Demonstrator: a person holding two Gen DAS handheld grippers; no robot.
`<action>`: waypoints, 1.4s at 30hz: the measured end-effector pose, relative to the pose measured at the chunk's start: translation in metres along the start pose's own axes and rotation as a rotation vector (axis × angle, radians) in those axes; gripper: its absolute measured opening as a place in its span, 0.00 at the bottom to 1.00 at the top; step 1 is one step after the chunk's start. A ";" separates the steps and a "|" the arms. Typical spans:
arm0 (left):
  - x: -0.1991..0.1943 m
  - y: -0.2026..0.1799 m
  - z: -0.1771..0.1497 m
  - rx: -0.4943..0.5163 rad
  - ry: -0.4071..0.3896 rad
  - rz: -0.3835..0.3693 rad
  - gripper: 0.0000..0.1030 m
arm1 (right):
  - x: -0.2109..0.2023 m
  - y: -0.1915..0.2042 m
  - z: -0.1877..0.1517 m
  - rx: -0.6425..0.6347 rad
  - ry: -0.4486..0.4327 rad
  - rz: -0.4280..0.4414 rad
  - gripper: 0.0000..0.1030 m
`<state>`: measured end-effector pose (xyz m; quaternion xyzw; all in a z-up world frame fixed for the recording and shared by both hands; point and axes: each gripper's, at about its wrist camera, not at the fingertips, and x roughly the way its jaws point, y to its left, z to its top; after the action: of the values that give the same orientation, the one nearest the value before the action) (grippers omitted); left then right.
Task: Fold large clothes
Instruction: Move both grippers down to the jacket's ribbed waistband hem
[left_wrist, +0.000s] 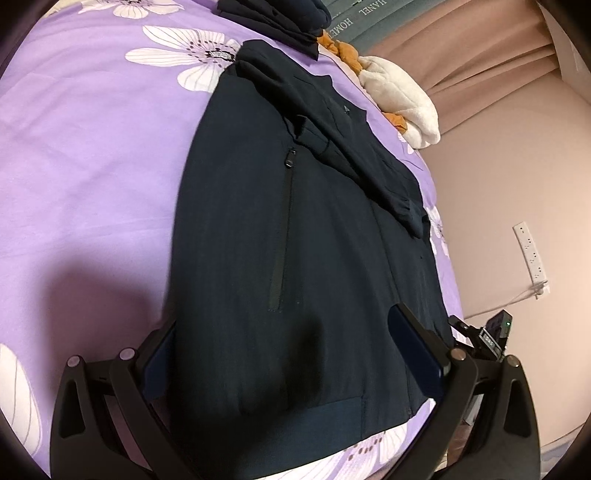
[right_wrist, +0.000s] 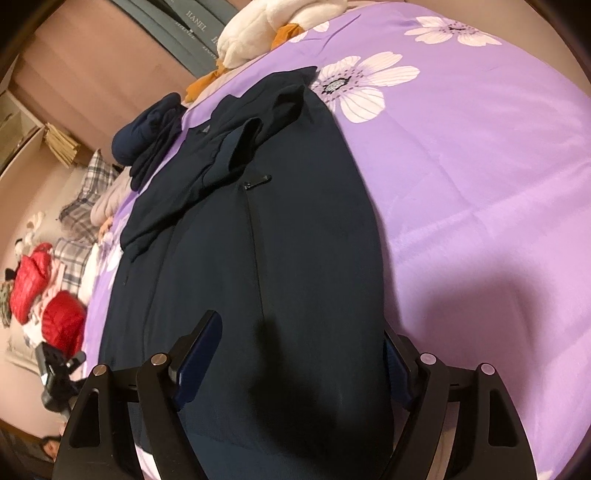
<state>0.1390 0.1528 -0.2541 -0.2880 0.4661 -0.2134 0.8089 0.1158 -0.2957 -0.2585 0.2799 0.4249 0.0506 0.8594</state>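
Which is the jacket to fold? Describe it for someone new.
On the purple flowered bedspread, the jacket is the big dark navy garment spread flat, sleeves folded across its chest. Unlike the bundled navy clothes past its collar and the white plush toy beside it, it shows a zipped pocket.

Warm indoor light falls from above and behind me, bright on the purple bedspread (left_wrist: 92, 147). My tools cast broad soft shadows on it and on the dark jacket (left_wrist: 295, 240), whose folds almost vanish in blackness. Both fisheye views bulge, darken at the corners, and blur slightly toward the rims.
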 end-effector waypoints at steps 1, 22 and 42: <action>0.001 0.000 0.001 -0.004 0.003 -0.007 0.99 | 0.002 0.000 0.002 0.005 0.003 0.009 0.77; -0.001 -0.006 0.000 -0.011 0.032 -0.116 0.97 | 0.009 -0.010 0.007 0.106 0.054 0.187 0.77; -0.017 0.010 -0.019 -0.055 -0.005 -0.200 0.94 | -0.001 -0.013 -0.017 0.084 0.078 0.229 0.77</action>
<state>0.1150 0.1656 -0.2580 -0.3559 0.4388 -0.2796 0.7763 0.1007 -0.2992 -0.2726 0.3602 0.4251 0.1416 0.8182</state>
